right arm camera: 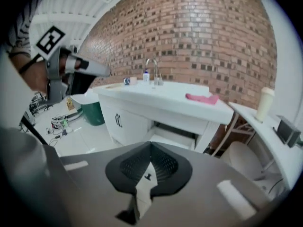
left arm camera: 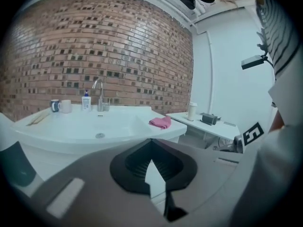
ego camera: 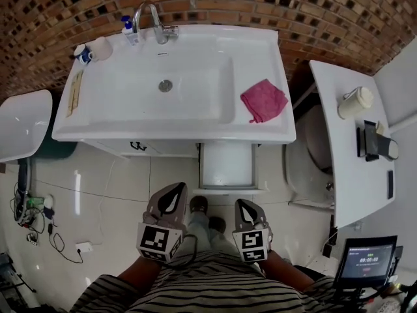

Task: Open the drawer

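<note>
The white drawer [ego camera: 227,165] under the right half of the sink vanity [ego camera: 78,132] stands pulled out toward me, and its inside looks empty. In the right gripper view the drawer [right arm camera: 173,135] shows below the countertop. Both grippers hang close to my body, well back from the drawer front. My left gripper [ego camera: 174,189] [left arm camera: 151,141] has its tips together and holds nothing. My right gripper [ego camera: 242,204] [right arm camera: 150,144] is likewise shut and empty. The left gripper's marker cube [right arm camera: 49,40] shows at the upper left of the right gripper view.
A pink cloth [ego camera: 264,100] lies on the countertop's right side; a faucet [ego camera: 153,21], soap bottle [ego camera: 129,28] and cup [ego camera: 98,47] stand at the back. A cabinet door handle [ego camera: 137,147] is left of the drawer. A white side table [ego camera: 345,168] stands right, cables [ego camera: 32,214] lie left.
</note>
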The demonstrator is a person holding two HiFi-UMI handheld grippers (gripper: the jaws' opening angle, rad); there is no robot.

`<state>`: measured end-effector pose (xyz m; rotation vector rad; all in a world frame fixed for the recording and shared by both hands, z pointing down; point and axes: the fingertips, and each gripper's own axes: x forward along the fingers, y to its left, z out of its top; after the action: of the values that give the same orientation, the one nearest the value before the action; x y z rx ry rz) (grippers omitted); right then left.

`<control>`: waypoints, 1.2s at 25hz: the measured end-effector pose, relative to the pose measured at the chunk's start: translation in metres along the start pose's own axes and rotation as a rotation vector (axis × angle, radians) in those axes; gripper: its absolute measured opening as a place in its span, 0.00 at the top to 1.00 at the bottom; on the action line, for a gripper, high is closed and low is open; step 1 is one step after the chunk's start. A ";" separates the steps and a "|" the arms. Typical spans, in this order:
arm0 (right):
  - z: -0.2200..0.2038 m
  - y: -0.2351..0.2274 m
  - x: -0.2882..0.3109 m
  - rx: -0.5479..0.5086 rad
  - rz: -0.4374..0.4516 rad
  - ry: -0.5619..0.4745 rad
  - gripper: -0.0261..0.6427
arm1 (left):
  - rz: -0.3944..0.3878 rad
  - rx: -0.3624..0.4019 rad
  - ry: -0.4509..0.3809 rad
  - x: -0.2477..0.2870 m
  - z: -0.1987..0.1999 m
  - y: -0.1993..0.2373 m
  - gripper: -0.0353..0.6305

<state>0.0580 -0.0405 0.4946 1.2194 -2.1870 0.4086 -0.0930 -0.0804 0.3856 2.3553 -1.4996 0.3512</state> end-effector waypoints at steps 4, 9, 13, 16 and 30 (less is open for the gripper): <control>0.086 -0.022 -0.051 0.008 -0.052 -0.161 0.96 | 0.001 0.041 -0.069 -0.021 0.054 -0.008 0.92; 0.134 -0.026 -0.097 0.019 -0.091 -0.289 0.96 | 0.021 0.081 -0.127 -0.058 0.081 -0.014 0.92; 0.141 -0.020 -0.117 0.023 -0.117 -0.325 0.96 | 0.060 0.065 -0.145 -0.081 0.076 -0.015 0.92; 0.143 -0.004 -0.133 0.028 -0.117 -0.341 0.96 | 0.072 0.066 -0.175 -0.103 0.078 -0.021 0.92; 0.137 0.133 -0.226 0.072 -0.178 -0.439 0.96 | 0.072 0.097 -0.231 -0.271 0.040 -0.001 0.92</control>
<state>-0.0118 0.1086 0.2482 1.6554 -2.4083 0.1554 -0.2033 0.1285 0.2469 2.4936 -1.7096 0.1768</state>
